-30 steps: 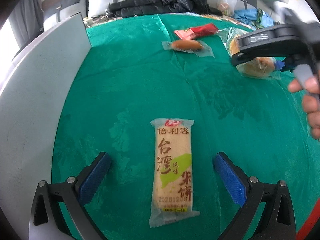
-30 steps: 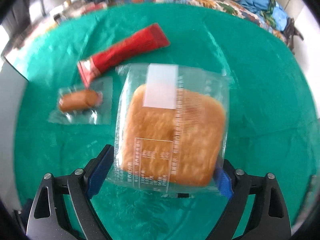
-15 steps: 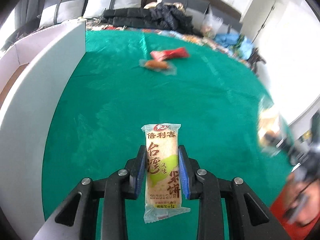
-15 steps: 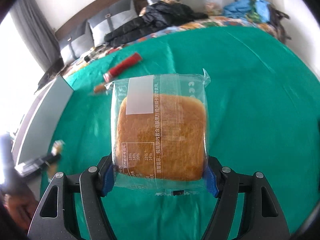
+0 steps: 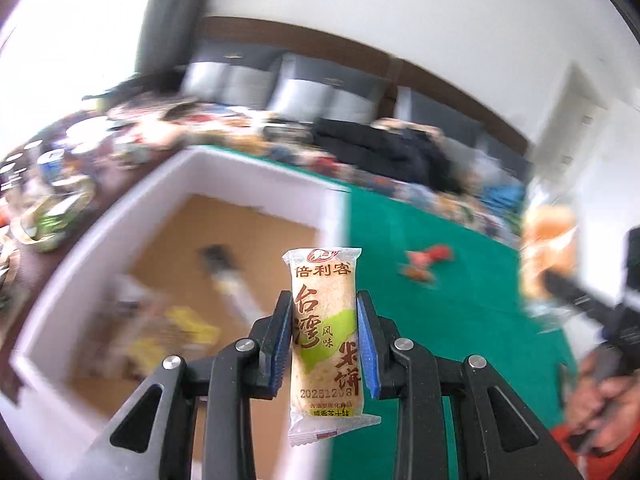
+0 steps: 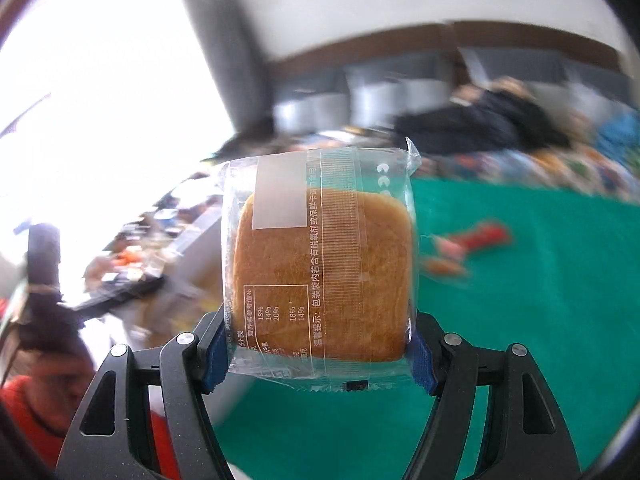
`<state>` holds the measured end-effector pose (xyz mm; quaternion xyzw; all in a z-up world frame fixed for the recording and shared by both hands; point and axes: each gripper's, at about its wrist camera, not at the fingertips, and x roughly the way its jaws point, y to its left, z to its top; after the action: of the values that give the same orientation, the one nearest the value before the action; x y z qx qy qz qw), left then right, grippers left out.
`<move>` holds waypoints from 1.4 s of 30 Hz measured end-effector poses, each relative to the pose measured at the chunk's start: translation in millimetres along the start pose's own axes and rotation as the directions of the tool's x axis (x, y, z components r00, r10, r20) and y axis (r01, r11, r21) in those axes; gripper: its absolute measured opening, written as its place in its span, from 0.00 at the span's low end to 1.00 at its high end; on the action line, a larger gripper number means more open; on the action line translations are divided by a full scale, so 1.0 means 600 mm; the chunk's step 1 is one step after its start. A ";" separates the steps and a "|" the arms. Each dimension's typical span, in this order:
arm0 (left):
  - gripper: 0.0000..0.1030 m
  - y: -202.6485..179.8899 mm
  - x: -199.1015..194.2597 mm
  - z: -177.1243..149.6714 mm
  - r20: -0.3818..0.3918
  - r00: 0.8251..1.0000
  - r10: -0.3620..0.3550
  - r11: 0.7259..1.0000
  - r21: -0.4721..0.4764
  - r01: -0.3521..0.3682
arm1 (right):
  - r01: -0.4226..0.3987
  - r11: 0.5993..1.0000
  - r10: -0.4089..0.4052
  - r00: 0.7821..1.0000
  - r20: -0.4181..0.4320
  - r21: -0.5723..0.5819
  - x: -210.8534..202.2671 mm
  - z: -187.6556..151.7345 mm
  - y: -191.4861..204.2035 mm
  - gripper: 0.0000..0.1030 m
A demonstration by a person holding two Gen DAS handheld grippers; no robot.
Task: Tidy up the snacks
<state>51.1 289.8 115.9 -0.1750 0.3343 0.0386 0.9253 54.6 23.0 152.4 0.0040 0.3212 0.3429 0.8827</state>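
Note:
My left gripper (image 5: 323,340) is shut on a long rice cracker packet (image 5: 325,316), cream with green print, held upright in the air over the near right part of a white box (image 5: 256,184). My right gripper (image 6: 319,344) is shut on a square bread in a clear wrapper (image 6: 320,276), lifted above the green tablecloth (image 6: 520,320). In the left wrist view the bread (image 5: 548,248) shows blurred at the right edge. A red packet (image 6: 486,237) and a small wrapped sausage (image 6: 444,267) lie on the cloth further back.
The white box has a brown floor with several blurred snacks in it (image 5: 188,328). A person's hand and orange sleeve (image 5: 600,420) show at lower right. Cluttered tables (image 5: 52,184) stand left of the box; a sofa with dark clothes (image 5: 384,148) stands behind.
The left gripper closed on the rice cracker packet and lifted it off the cloth toward the white box. The right gripper raised the bread and swung left too.

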 end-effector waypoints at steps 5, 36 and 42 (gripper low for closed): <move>0.64 0.126 0.015 0.005 -0.066 0.980 0.189 0.980 -0.057 -0.193 | -0.204 0.978 0.196 0.967 -0.161 -0.032 0.158 0.062 0.160 0.80; 1.00 -0.352 0.316 -0.200 -0.253 0.966 -0.055 0.955 0.269 0.125 | 0.633 0.771 -0.593 0.755 -0.279 0.073 0.042 -0.272 -0.480 0.81; 1.00 -0.370 0.404 -0.229 -0.266 0.963 0.039 0.933 0.355 0.060 | 0.623 0.774 -0.583 0.771 -0.257 0.114 0.027 -0.280 -0.478 0.84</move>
<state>197.3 23.0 -69.1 -0.0080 0.4571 -0.0523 0.8878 140.8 -222.2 -55.0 -0.0499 0.4269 0.0062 0.9029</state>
